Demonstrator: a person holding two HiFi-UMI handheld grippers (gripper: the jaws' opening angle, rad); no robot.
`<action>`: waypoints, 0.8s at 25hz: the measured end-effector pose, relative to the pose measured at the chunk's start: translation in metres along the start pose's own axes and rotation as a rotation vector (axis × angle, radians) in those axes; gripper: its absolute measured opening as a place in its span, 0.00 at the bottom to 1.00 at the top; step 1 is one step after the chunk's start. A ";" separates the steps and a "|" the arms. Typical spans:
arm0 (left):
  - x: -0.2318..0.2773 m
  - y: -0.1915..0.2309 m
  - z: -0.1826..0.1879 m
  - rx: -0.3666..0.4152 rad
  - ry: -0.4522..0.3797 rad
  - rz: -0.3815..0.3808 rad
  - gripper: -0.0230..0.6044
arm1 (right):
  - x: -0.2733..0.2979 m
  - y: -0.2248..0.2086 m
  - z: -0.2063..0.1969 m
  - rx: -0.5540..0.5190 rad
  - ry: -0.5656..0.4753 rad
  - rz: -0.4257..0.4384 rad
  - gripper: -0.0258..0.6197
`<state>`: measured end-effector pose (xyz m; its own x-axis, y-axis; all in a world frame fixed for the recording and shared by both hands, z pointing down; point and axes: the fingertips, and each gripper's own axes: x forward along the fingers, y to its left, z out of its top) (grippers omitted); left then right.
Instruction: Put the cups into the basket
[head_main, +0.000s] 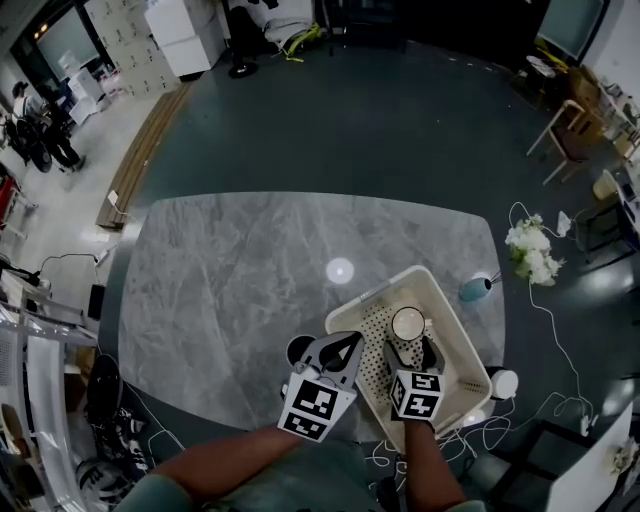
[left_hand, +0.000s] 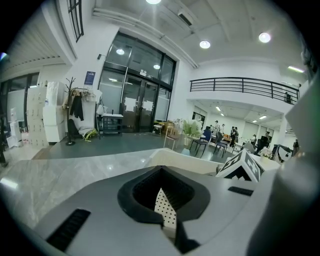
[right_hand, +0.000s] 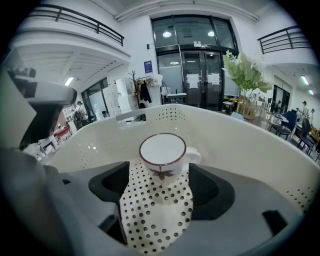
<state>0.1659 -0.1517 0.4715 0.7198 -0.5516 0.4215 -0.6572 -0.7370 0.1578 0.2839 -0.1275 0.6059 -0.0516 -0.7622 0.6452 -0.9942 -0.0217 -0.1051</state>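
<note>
1. I see a white cup (right_hand: 162, 152) with a dark red rim and a small red mark on its side.
2. It stands on the perforated floor of the white basket (right_hand: 250, 145), which sits on the grey tabletop (head_main: 240, 270).
3. Its mouth faces up and its long axis is vertical. In the right gripper view the handle sticks out to the right.
4. My right gripper (right_hand: 161, 175) has its fingers spread wide, with the cup in the gap at their tips.
5. My left gripper (left_hand: 161, 167) has its fingers closed together on nothing, at the basket's left rim.

One cup (head_main: 408, 323) (white, dark-rimmed) and one basket (head_main: 375, 296). A left gripper (head_main: 348, 345) and a right gripper (head_main: 413, 352), two in all. One grey table (head_main: 230, 270), one bunch of flowers (head_main: 530, 250).
</note>
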 end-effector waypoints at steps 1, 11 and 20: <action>-0.002 0.000 0.001 -0.002 -0.004 -0.001 0.05 | -0.006 0.003 0.003 0.004 -0.009 0.004 0.61; -0.028 0.007 0.004 -0.005 -0.052 0.009 0.05 | -0.067 0.040 0.051 -0.040 -0.176 0.027 0.53; -0.067 0.032 0.006 -0.020 -0.106 0.053 0.05 | -0.098 0.105 0.073 -0.104 -0.264 0.060 0.13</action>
<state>0.0982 -0.1407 0.4427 0.7031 -0.6281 0.3335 -0.6982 -0.6986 0.1563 0.1920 -0.1024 0.4762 -0.0976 -0.9026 0.4193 -0.9952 0.0845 -0.0498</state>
